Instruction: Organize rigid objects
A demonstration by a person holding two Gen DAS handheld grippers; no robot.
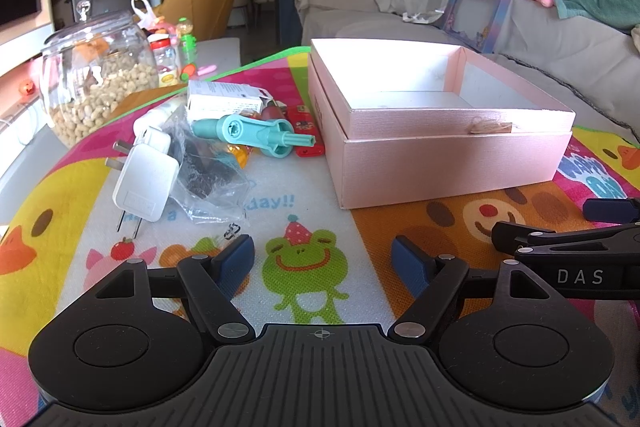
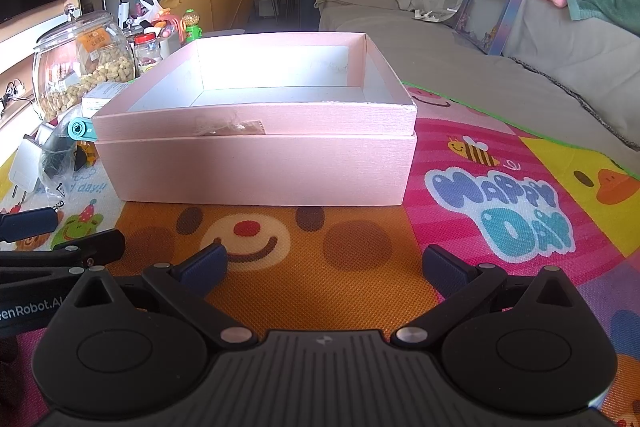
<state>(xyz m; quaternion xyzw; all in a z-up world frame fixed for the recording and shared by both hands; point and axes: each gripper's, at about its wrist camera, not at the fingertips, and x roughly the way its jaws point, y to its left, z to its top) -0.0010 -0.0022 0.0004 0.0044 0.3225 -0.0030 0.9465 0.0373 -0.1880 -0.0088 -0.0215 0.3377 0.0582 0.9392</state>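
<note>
Both claws, left [image 1: 323, 263] and right [image 2: 325, 265], gape empty before the square, matte-pink cardboard box [image 2: 256, 163].

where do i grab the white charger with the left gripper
Grip the white charger across its flat rounded body, left gripper coming from above. It lies flat with its prongs pointing toward the camera, and its sides look clear except for the plastic bag beside it.

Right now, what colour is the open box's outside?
Pale pink; the box has a white interior. The right wrist view shows it best.
</note>
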